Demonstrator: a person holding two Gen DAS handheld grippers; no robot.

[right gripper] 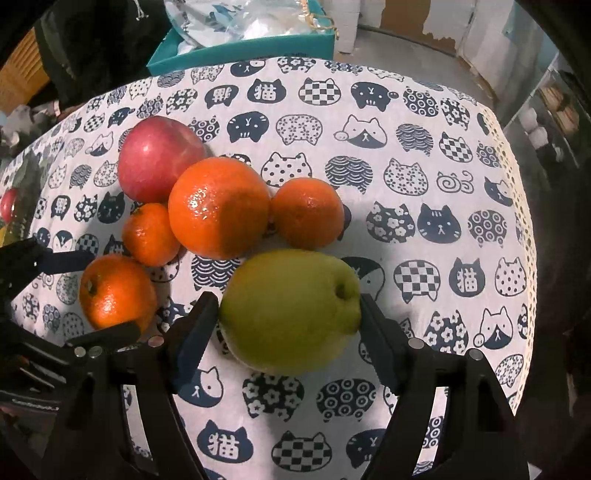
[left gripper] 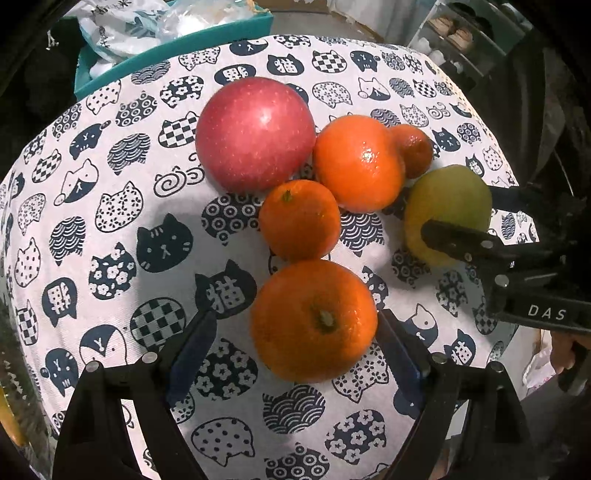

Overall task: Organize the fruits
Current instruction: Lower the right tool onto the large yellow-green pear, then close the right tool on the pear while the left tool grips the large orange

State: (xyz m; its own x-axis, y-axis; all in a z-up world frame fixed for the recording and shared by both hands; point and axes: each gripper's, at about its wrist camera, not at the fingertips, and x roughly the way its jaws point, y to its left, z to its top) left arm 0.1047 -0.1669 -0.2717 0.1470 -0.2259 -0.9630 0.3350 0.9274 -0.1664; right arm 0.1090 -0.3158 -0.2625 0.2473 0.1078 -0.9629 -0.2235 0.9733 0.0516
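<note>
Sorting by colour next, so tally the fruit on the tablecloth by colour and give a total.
Orange: 4
Red: 1, the apple
Yellow-green: 1, the fruit between the right gripper's fingers
Total: 6

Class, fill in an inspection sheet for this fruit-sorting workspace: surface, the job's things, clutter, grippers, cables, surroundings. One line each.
Surface: round table under a cat-print tablecloth, white and navy.
Job's things: red apple, four oranges clustered beside it, the nearest being the large orange, and a green pear lying on its side.
Clutter: nothing seen on the cloth besides the fruit.
Grippers: left gripper open, straddling the large orange, pads not touching on one side; right gripper around the green pear, fingers close against both sides, contact unclear.
Cables: nothing seen.
Surroundings: teal box of white bags behind the table; shelving to the far right.
</note>
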